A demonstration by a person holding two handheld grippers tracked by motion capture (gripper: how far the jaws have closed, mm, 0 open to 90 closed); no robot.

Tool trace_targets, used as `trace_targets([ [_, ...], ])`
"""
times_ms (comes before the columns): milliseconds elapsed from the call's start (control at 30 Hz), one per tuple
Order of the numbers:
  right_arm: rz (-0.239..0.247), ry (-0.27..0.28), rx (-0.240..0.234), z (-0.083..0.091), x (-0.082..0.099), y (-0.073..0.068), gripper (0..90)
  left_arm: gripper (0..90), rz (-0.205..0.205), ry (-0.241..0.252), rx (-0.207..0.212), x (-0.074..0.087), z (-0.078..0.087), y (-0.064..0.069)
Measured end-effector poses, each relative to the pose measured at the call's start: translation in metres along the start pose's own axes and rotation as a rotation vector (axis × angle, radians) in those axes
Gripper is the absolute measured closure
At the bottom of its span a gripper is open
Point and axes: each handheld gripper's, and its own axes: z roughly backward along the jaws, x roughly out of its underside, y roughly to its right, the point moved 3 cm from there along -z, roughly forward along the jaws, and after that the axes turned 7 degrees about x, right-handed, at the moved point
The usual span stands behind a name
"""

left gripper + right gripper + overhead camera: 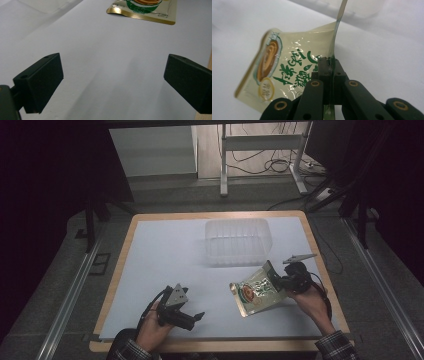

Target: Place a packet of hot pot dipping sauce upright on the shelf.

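Snack pouch (256, 291) outside clear plastic tub (237, 241)

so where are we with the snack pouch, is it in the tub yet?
Not yet. Done: the right tool is shut on the pouch's edge. In hand: the pouch's gripped edge is bent up, the rest still on the white sheet. Left: carry it into the clear tub. The left tool is open, idle.

Snack pouch (143, 11) cut off by left gripper view's top edge
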Motion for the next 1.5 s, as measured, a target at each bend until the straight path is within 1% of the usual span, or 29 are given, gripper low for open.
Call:
trace_targets([
  [133,-0.046,0.011,-0.035,0.008,-0.004,0.0,88.9,2.1,-0.001,0.001,-0.001,0.0,0.0,0.0],
  [200,-0.073,0.021,-0.07,0.013,-0.008,-0.001,88.9,2.1,-0.001,0.002,-0.001,0.0,0.0,0.0],
  [300,-0.088,0.032,-0.096,0.018,-0.012,-0.003,89.0,2.1,-0.002,0.002,-0.002,0.0,0.0,0.0],
  [433,-0.105,0.042,-0.12,0.022,-0.017,-0.006,89.0,2.1,-0.003,0.003,-0.003,0.0,0.0,0.001],
  [500,-0.118,0.047,-0.146,0.025,-0.021,-0.008,89.1,2.1,-0.003,0.004,-0.004,0.0,0.0,0.001],
  [567,-0.124,0.052,-0.16,0.029,-0.024,-0.01,89.1,2.1,-0.002,0.004,-0.003,0.0,0.0,0.001],
  [667,-0.12,0.069,-0.164,0.035,-0.03,-0.013,89.1,2.1,-0.007,0.001,-0.003,0.0,0.0,0.001],
  [767,-0.126,0.079,-0.173,0.041,-0.035,-0.015,89.2,2.1,-0.007,0.0,-0.002,-0.001,0.0,0.001],
  [933,-0.157,0.089,-0.213,0.047,-0.043,-0.016,89.3,2.1,-0.008,-0.001,-0.002,-0.001,0.0,0.001],
  [1100,-0.176,0.103,-0.233,0.052,-0.049,-0.016,89.2,2.1,-0.009,-0.002,-0.004,-0.001,-0.001,0.002],
  [1200,-0.191,0.114,-0.243,0.056,-0.052,-0.015,89.3,2.2,-0.012,-0.006,-0.009,-0.001,-0.001,0.002],
  [1300,-0.2,0.126,-0.238,0.059,-0.056,-0.013,89.3,2.4,-0.012,-0.009,-0.014,-0.001,-0.001,0.002],
  [1433,-0.231,0.141,-0.255,0.063,-0.06,-0.008,89.3,2.4,-0.01,-0.003,-0.011,-0.001,-0.001,0.002],
  [1500,-0.249,0.15,-0.272,0.065,-0.062,-0.006,89.3,2.4,-0.009,-0.003,-0.011,-0.001,-0.001,0.002],
])
